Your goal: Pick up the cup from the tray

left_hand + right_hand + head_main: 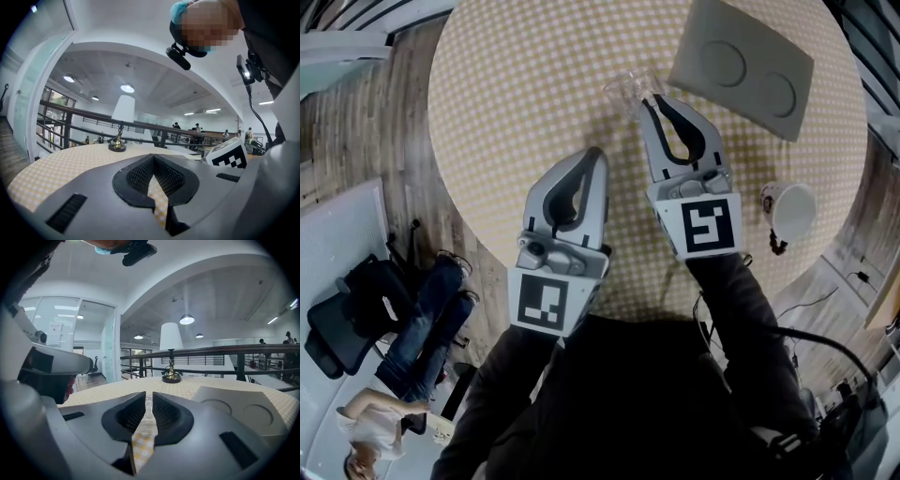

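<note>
the right gripper has its jaws almost together, pressing on the thin wall of the clear cup. the cup is at the jaw tips, out of the grey tray and just left of it, over the checked table. the left gripper is closed on nothing, nearer to the person.

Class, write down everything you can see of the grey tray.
The tray is a flat, pale grey, matte rectangle with rounded corners, perhaps moulded plastic. Two shallow round recesses lie side by side in it, both empty. It lies flat on the checked tablecloth, beyond and to the right of the right gripper. Only the cloth touches it.
</note>
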